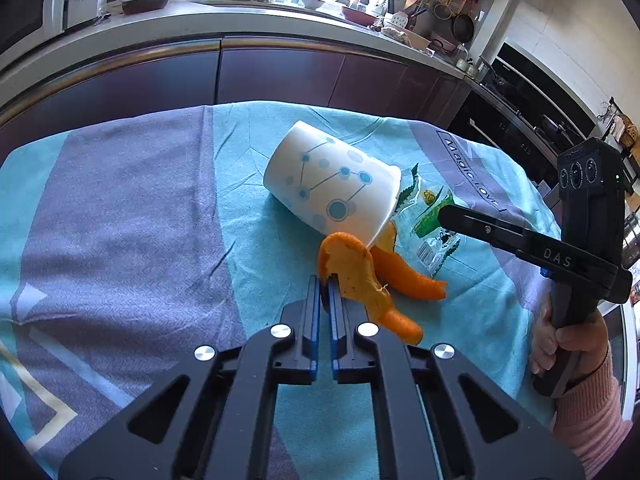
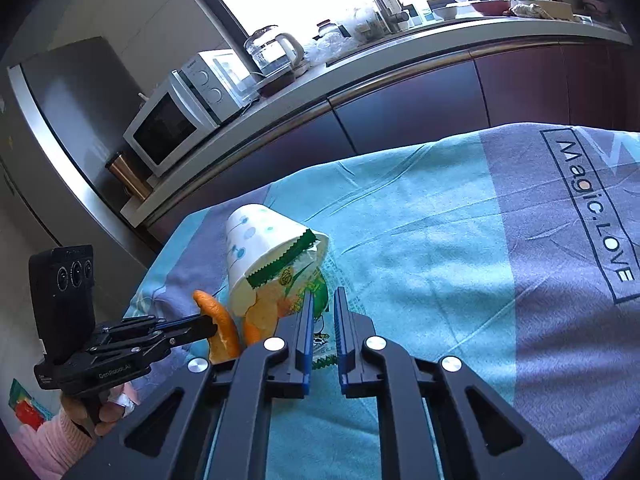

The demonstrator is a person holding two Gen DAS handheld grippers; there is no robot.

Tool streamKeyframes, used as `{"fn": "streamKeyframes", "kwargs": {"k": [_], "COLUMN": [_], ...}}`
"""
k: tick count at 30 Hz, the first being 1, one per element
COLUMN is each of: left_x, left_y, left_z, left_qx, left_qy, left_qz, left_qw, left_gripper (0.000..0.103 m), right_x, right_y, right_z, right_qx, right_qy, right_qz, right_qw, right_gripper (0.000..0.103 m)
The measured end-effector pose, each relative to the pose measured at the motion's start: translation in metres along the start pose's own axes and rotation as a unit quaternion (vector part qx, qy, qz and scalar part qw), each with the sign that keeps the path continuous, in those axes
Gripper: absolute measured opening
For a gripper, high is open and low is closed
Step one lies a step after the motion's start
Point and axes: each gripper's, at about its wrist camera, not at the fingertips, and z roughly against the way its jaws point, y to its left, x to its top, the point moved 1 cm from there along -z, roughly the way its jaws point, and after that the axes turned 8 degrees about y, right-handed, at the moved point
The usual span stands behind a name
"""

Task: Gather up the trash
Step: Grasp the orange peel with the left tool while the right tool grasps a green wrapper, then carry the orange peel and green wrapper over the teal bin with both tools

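On the tabletop point(image 1: 120, 200), spread with a teal and purple cloth, a white paper cup point(image 1: 332, 184) printed with blue dots lies on its side, its mouth turned toward your right hand-held gripper. A clear snack wrapper point(image 2: 316, 284) with a green zigzag edge reaches partly into that mouth, and pieces of orange peel point(image 1: 356, 276) lie at the rim.

Your left hand-held gripper point(image 1: 325, 284) has its jaws drawn almost together, pinching the edge of one curled strip of orange peel just in front of the cup; in the right wrist view the same strip stands up from its tips. Your right hand-held gripper point(image 2: 322, 300) is also drawn narrow. Its tips rest over the wrapper right beside the cup's mouth, but you cannot tell from either view whether the film is actually caught between the pads.

A pink sleeve point(image 1: 592, 412) shows at your right hand point(image 1: 568, 340).
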Motion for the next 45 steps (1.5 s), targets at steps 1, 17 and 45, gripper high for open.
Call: {"fn": "streamKeyframes", "kwargs": {"k": [1,17,45], "left_x": [-0.003,-0.048,-0.156], "left_y": [0.001,0.015,0.114], "left_z": [0.002,0.065,0.192], "left_qx": [0.002,0.007,0.058], "left_qy": [-0.001,-0.049,-0.117], "left_qz": [0.0,0.009,0.098], "left_qw": [1.0,0.9987,0.9865], "left_gripper": [0.004,0.004,0.004], "right_x": [-0.001,-0.025,-0.066], "right_y": [0.003,0.046,0.156], "right_z": [0.002,0.039,-0.014], "right_qx": [0.002,0.043,0.152], "right_qy": [-0.003,-0.06,-0.007], "right_qz": [0.001,0.006,0.029], "right_qw": [1.0,0.997,0.988], "right_gripper": [0.007,0.004,0.004]}}
